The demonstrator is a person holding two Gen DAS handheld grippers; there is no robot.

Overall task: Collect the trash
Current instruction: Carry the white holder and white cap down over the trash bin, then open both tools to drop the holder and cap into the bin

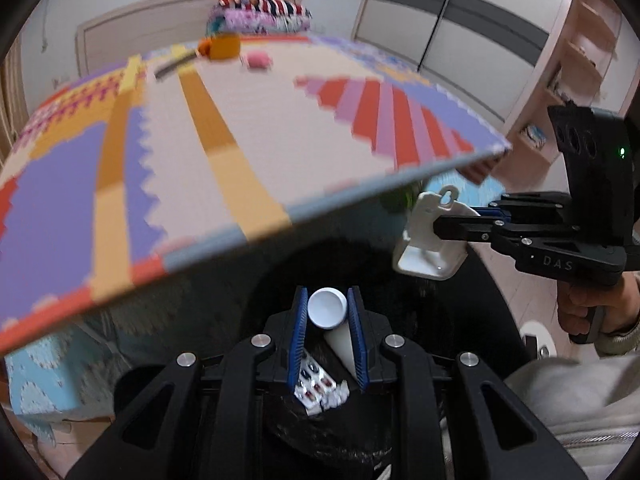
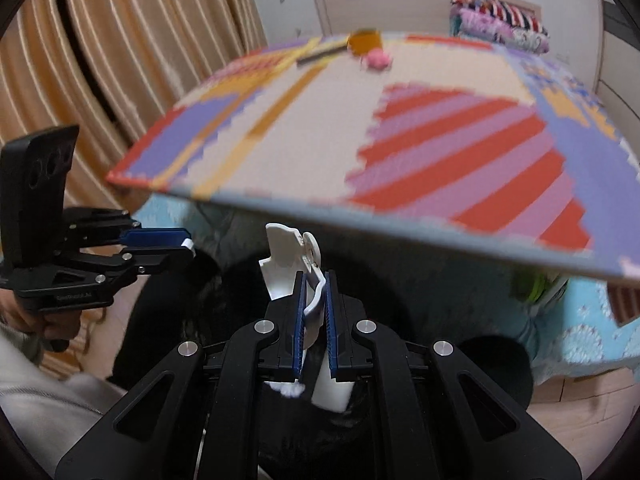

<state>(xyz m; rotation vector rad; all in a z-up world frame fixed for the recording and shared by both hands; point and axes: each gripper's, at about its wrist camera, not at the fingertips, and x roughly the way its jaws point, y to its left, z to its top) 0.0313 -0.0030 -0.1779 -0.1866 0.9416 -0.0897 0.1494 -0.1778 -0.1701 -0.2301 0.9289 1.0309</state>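
My left gripper [image 1: 327, 300] is shut on a small white bottle [image 1: 327, 309], held over a black trash bag [image 1: 328, 436]. A pill blister pack [image 1: 314, 384] and crumpled white scraps lie in the bag below it. My right gripper [image 2: 316, 280] is shut on a white plastic holder [image 2: 286, 258], also over the black bag [image 2: 224, 272]. The right gripper also shows in the left wrist view [image 1: 436, 226] with the white holder [image 1: 428, 236]. The left gripper shows in the right wrist view [image 2: 188, 248].
A table with a colourful patterned cloth [image 1: 260, 128] stands just behind the bag. On its far side lie an orange cup [image 1: 224, 46], a pink object [image 1: 258, 60] and a dark stick [image 1: 172, 66]. Curtains [image 2: 120, 60] hang at left, wardrobe [image 1: 460, 20] at right.
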